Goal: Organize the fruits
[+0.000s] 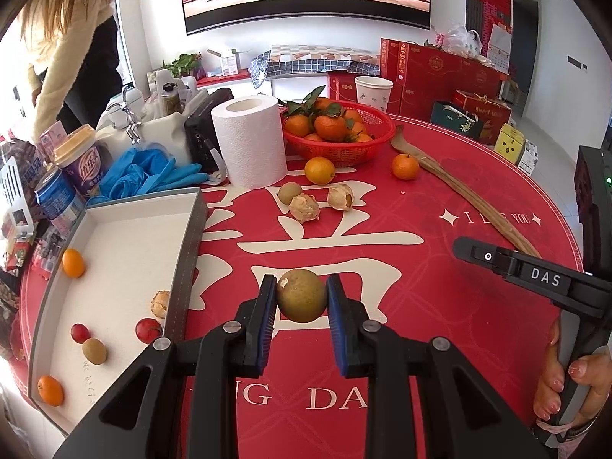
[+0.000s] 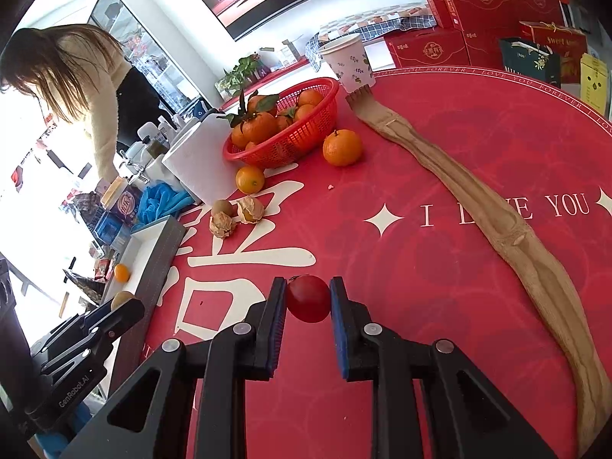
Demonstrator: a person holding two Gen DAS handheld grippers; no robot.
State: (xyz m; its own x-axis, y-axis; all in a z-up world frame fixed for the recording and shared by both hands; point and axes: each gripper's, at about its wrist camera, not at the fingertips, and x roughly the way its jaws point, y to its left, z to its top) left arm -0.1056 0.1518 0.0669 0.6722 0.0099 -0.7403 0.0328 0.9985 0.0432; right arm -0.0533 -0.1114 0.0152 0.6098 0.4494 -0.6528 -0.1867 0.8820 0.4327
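Note:
My left gripper is shut on a brown-green round fruit above the red table mat, just right of the white box tray. The tray holds two small oranges, two red cherry tomatoes, a brown-green fruit and a husked fruit. My right gripper is shut on a red cherry tomato over the mat. It also shows in the left wrist view. Loose on the mat lie two oranges, a brown-green fruit and two husked fruits.
A red basket of leafy tangerines stands at the back, next to a paper roll. A long wooden back-scratcher lies across the right of the mat. Blue gloves, cans, a paper cup and a person are at the left and back.

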